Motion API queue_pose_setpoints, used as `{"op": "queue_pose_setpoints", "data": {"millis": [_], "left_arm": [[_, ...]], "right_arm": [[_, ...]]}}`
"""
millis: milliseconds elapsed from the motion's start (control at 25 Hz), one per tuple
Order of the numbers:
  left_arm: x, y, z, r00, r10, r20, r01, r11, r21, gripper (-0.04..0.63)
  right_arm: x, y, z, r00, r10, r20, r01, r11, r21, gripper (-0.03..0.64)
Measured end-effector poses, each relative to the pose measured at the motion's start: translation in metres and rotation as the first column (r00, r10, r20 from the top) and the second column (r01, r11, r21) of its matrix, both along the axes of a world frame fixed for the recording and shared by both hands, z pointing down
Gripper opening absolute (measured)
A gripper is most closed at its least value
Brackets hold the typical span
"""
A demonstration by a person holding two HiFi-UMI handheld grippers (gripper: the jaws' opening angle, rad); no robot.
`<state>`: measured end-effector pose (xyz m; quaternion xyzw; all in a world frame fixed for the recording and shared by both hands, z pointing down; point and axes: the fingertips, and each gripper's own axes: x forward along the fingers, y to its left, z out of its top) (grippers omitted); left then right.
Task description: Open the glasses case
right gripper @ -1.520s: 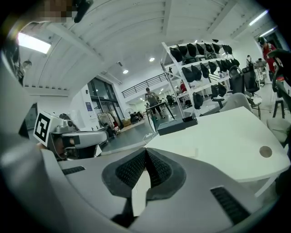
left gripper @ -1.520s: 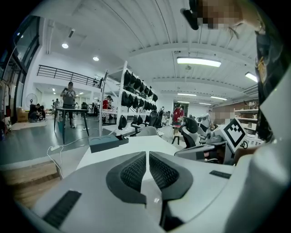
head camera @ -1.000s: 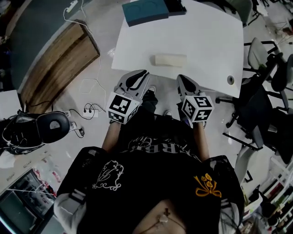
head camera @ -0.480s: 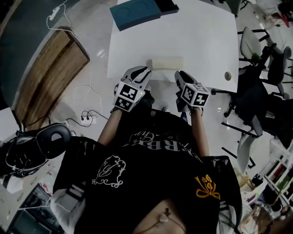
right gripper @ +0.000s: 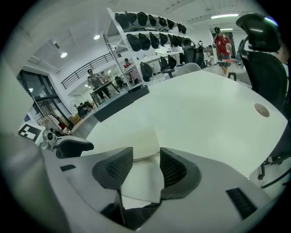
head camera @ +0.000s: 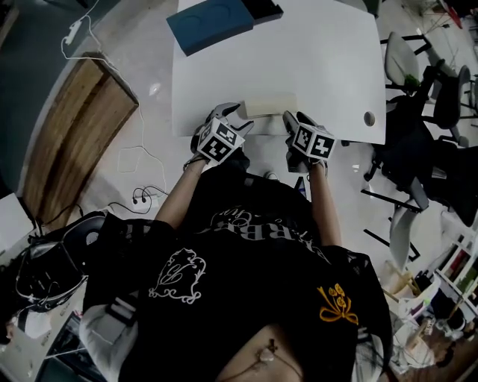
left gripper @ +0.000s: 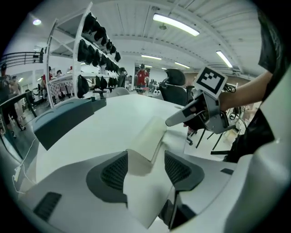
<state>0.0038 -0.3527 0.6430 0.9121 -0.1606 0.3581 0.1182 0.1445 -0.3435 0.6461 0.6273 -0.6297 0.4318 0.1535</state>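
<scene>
As we face the near edge of the white table [head camera: 328,60], both grippers point forward and down at the glasses case [head camera: 269,104]. It is a pale, long box lying crosswise on the table, close to that edge, and it lies closed. Our left gripper [head camera: 233,118] is at the case's left end and our right gripper [head camera: 293,123] at its right end, so the case sits between the two. In the left gripper view the jaws stand wide apart, having just been opening. The near end of the case shows in the gap between the pads (whether the left pad brushes it we cannot tell), and nothing is pinched. In the right gripper view the jaws are likewise spread after just opening. There the case's end lies just past their tips, in line with the gap, with bare table between the pads. A blue box [head camera: 210,22] sits at the table's far left corner, well apart from the case.
</scene>
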Motion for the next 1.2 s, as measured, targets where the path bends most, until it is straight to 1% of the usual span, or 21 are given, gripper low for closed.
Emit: {"op": "queue_pose_setpoints", "data": {"millis": [160, 240, 320, 360, 520, 680, 800, 880, 1040, 1200], "left_arm": [[0.009, 0.002, 0.017, 0.996, 0.054, 0.066, -0.055, 0.998, 0.005, 0.25], [0.013, 0.001, 0.021, 0.994, 0.067, 0.081, -0.068, 0.998, 0.009, 0.25], [0.016, 0.0, 0.023, 0.994, 0.074, 0.081, -0.075, 0.997, 0.007, 0.249], [0.016, 0.0, 0.024, 0.994, 0.078, 0.082, -0.078, 0.997, 0.005, 0.249], [0.014, -0.006, 0.029, 0.992, 0.086, 0.096, -0.087, 0.996, 0.007, 0.249], [0.006, -0.011, 0.029, 0.995, 0.053, 0.082, -0.052, 0.999, -0.016, 0.249], [0.003, -0.013, 0.03, 0.997, 0.043, 0.069, -0.04, 0.999, -0.035, 0.249], [0.004, -0.013, 0.03, 0.997, 0.042, 0.069, -0.04, 0.999, -0.034, 0.249], [0.003, -0.013, 0.028, 0.995, 0.047, 0.083, -0.046, 0.999, -0.016, 0.249], [0.001, -0.014, 0.029, 0.995, 0.052, 0.087, -0.051, 0.999, -0.016, 0.249]], "right_arm": [[0.01, -0.004, 0.007, 0.999, 0.037, -0.021, -0.037, 0.999, -0.024, 0.195], [0.01, -0.005, 0.01, 0.999, 0.035, -0.008, -0.036, 0.999, -0.037, 0.193], [0.008, -0.005, 0.009, 0.999, 0.034, 0.005, -0.034, 0.999, -0.042, 0.188], [0.008, -0.006, 0.007, 0.999, 0.036, 0.009, -0.036, 0.999, -0.039, 0.174], [0.01, -0.011, -0.007, 0.998, 0.059, 0.032, -0.059, 0.998, 0.002, 0.147], [0.009, -0.028, -0.029, 0.994, 0.071, 0.083, -0.076, 0.995, 0.06, 0.139], [0.011, -0.046, -0.039, 0.99, 0.084, 0.118, -0.094, 0.992, 0.083, 0.136], [0.012, -0.057, -0.04, 0.988, 0.087, 0.128, -0.097, 0.992, 0.081, 0.13], [0.011, -0.074, -0.036, 0.991, 0.071, 0.115, -0.079, 0.994, 0.071, 0.129], [0.01, -0.093, -0.033, 0.981, 0.124, 0.148, -0.135, 0.989, 0.061, 0.127]]}}
